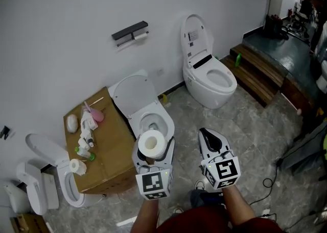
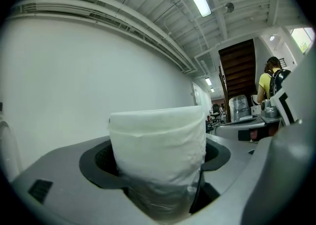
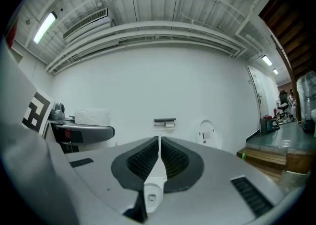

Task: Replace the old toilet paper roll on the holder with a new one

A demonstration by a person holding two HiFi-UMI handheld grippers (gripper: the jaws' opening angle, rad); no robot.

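Note:
A full white toilet paper roll (image 1: 152,143) (image 2: 158,142) stands upright between the jaws of my left gripper (image 1: 151,151) (image 2: 159,169), which is shut on it. My right gripper (image 1: 210,139) (image 3: 159,146) is beside it on the right, shut with nothing between its jaws. The black wall holder (image 1: 131,32) (image 3: 164,121) hangs far ahead on the white wall, a thin whitish roll on its bar. From the right gripper view, the new roll (image 3: 92,116) shows at the left above the left gripper.
Toilets stand along the wall: one with raised lid (image 1: 144,112) right ahead, another (image 1: 208,72) at the right, one (image 1: 57,170) at the left. A cardboard box (image 1: 110,147) bears small items and a roll (image 1: 77,166). Wooden steps (image 1: 258,71) lie at right.

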